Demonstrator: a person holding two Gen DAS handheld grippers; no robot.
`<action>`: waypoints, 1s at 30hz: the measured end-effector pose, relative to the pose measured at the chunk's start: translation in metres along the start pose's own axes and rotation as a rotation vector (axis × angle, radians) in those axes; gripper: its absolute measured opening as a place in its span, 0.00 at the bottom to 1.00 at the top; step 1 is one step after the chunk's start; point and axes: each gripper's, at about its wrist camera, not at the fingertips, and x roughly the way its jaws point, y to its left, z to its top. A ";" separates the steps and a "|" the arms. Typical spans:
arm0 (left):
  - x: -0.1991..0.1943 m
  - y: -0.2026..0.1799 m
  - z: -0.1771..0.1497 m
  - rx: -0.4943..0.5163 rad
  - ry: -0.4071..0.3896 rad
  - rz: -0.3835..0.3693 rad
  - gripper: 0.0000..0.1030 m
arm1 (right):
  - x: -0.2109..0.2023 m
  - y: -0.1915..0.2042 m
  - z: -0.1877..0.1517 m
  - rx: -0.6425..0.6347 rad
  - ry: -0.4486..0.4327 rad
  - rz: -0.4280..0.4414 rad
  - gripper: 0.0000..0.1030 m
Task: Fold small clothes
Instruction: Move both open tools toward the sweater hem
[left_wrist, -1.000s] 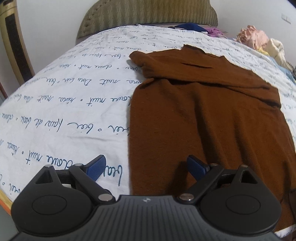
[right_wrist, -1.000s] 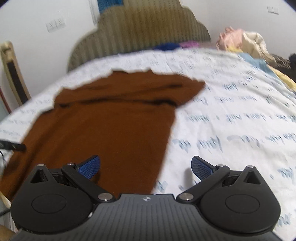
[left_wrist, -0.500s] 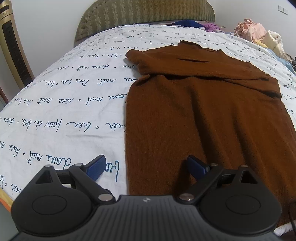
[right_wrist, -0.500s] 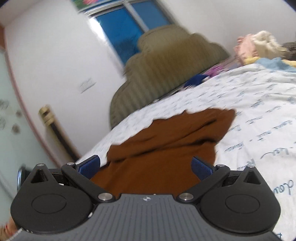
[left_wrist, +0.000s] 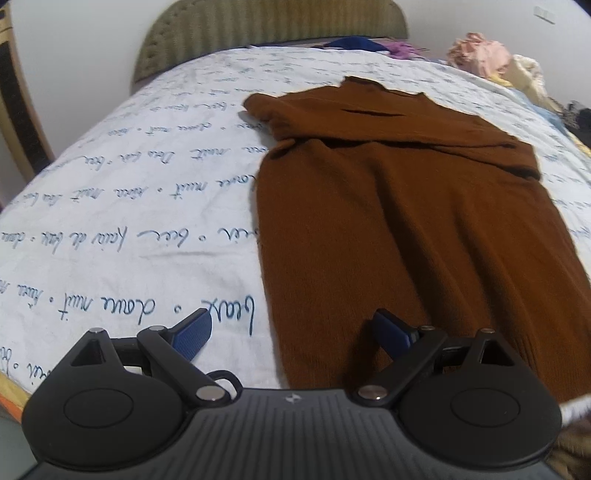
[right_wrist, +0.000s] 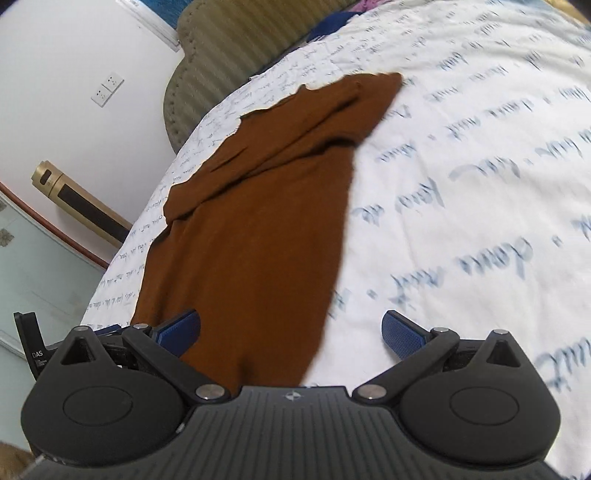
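Observation:
A brown knit sweater (left_wrist: 406, 221) lies flat on the bed with its sleeves folded across the chest; it also shows in the right wrist view (right_wrist: 251, 236). My left gripper (left_wrist: 291, 332) is open and empty, just above the sweater's near left hem corner. My right gripper (right_wrist: 291, 332) is open and empty, over the sweater's near right hem edge. The left gripper's body (right_wrist: 29, 343) shows at the lower left of the right wrist view.
The bed has a white sheet with blue handwriting print (left_wrist: 129, 206) and an olive padded headboard (left_wrist: 258, 33). A pile of clothes (left_wrist: 491, 55) sits at the far right. A gold tower fan (right_wrist: 77, 199) stands by the wall on the left.
My right gripper swung up toward the wall and came back down, tilted, over the sweater's right hem. My left gripper stayed near the left hem corner, shifting slightly.

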 end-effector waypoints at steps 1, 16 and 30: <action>-0.002 0.003 -0.002 -0.002 0.006 -0.026 0.92 | -0.002 -0.003 -0.005 0.004 -0.004 0.002 1.00; -0.008 0.006 -0.007 -0.010 0.013 -0.141 0.92 | 0.014 0.015 -0.019 -0.070 -0.006 -0.071 0.98; -0.003 0.023 -0.014 -0.127 0.042 -0.418 0.89 | 0.038 0.037 -0.042 -0.058 0.133 0.219 0.64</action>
